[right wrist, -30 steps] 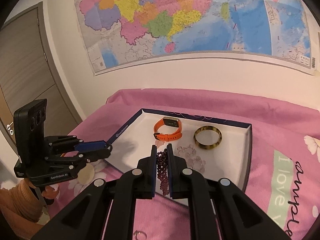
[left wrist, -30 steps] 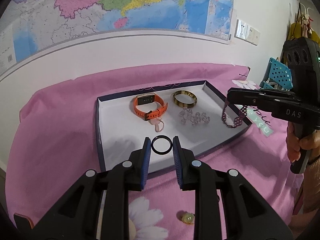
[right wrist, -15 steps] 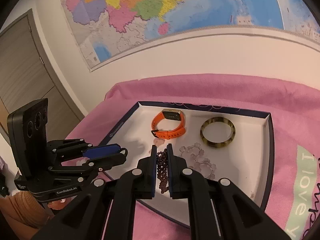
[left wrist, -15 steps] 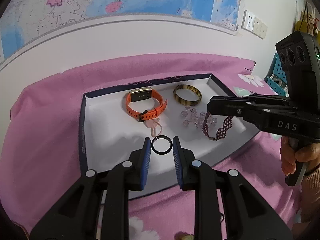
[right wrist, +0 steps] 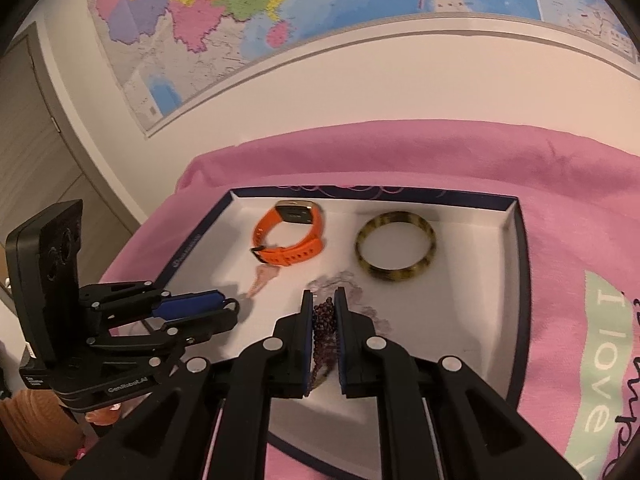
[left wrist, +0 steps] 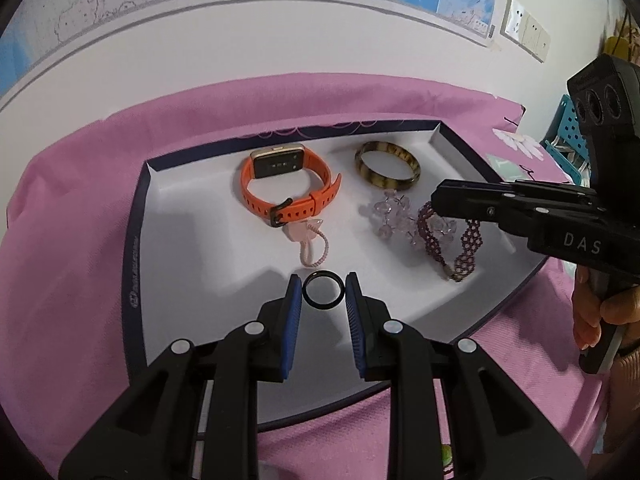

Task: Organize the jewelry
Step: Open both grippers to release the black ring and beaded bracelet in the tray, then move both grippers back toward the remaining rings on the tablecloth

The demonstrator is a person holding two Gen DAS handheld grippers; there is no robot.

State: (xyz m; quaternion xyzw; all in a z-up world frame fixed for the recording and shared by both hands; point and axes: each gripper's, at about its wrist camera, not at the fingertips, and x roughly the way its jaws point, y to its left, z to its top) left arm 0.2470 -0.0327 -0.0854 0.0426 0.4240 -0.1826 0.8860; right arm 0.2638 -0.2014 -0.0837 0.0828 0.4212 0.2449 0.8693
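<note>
A shallow white tray (left wrist: 136,280) with a dark rim lies on a pink cloth. My left gripper (left wrist: 323,290) is shut on a thin black ring (left wrist: 323,290), low over the tray's near side. My right gripper (right wrist: 323,300) is shut on a purple beaded bracelet (right wrist: 324,320). The rest of the bracelet (left wrist: 460,248) trails onto the tray floor at the right. Inside the tray lie an orange watch (left wrist: 288,192), a tortoiseshell bangle (left wrist: 387,170), a clear crystal bracelet (left wrist: 390,216) and a pink cord charm (left wrist: 310,240). The right gripper (left wrist: 434,204) reaches in from the right.
The pink cloth (left wrist: 72,240) surrounds the tray, and a white wall with a map (right wrist: 280,20) stands close behind. A blue perforated basket (left wrist: 568,132) is at the far right and a door (right wrist: 28,140) at the left. A hand (left wrist: 600,312) holds the right gripper's handle.
Both grippers have come down and forward over the tray. The purple bracelet hung above the tray's right edge before; now its loose end lies on the tray floor beside the crystal bracelet.
</note>
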